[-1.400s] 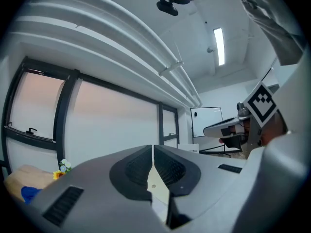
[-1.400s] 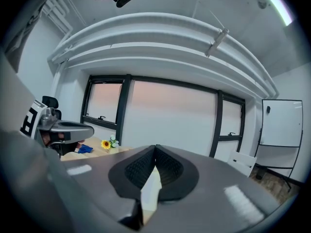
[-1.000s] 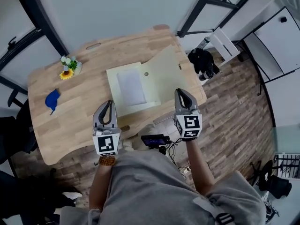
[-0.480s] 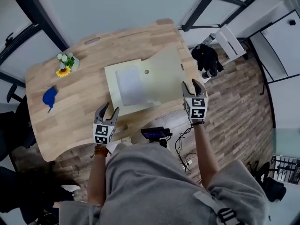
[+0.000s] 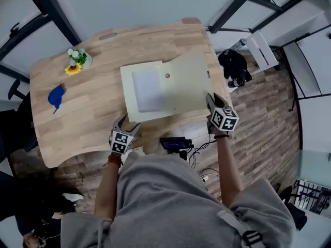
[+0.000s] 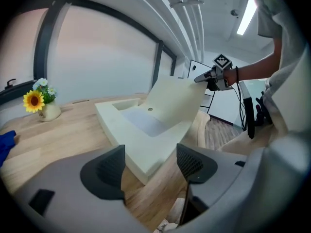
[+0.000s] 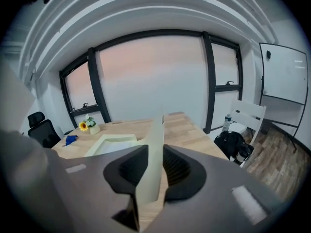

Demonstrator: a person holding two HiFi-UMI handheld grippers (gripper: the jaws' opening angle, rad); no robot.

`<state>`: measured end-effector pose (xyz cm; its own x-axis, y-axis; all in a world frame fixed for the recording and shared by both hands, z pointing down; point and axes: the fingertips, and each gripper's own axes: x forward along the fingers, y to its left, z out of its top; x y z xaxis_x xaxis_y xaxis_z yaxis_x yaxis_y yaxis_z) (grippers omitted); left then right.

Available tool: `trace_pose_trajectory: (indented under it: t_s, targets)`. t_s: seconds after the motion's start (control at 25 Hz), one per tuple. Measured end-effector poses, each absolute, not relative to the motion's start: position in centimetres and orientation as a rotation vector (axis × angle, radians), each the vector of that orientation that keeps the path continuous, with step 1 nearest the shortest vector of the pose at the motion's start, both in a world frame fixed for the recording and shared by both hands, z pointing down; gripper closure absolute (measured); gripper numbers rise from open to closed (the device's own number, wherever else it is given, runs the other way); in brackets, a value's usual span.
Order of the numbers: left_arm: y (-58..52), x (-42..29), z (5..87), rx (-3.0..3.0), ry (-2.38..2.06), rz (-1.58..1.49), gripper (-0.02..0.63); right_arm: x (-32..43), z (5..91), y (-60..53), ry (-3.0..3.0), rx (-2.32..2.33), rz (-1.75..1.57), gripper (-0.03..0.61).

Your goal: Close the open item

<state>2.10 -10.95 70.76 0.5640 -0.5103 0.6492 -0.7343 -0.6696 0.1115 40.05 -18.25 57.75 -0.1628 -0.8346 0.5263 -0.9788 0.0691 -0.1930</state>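
Note:
A flat cream box (image 5: 147, 89) lies open on the wooden table (image 5: 88, 123), its lid (image 5: 189, 81) flung out to the right and tilted up. My right gripper (image 5: 213, 98) is at the lid's near right edge. In the right gripper view the lid's edge (image 7: 154, 154) stands between the jaws (image 7: 155, 166), which have just been closing and press on it. My left gripper (image 5: 125, 122) hangs at the table's near edge. Its jaws (image 6: 150, 166) have just been opening and stand open and empty, a little short of the box's near corner (image 6: 141, 164).
A small pot of flowers (image 5: 77, 65) and a blue cloth (image 5: 56, 96) sit at the table's left end. Off the right end stand a black bag (image 5: 234, 65) and a white chair (image 5: 261, 48). A black device with cables (image 5: 173, 143) lies below the table's near edge.
Both grippers have dropped toward the table's near edge. The left jaws went from shut to open. The right gripper has moved right onto the lid's edge.

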Motion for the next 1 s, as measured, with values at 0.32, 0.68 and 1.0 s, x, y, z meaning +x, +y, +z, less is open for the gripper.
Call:
trace_pose_trajectory:
  t_s: [0.32,0.68,1.0]
  targets:
    - [-10.8,4.2,72.2,2.474,-0.925,0.872,0.293,37.3,56.0,-17.9,-2.141,1.742,0.581,0.546]
    - [-10.7,4.4,72.3,2.456,-0.956,0.855,0.294,34.5,55.6,-17.1,-2.165,1.66,0.465,0.546]
    - [-11.4,3.2,72.6,2.393,-1.046,0.834,0.294,32.1,55.5,-17.0,-2.195,1.567,0.425,0.538]
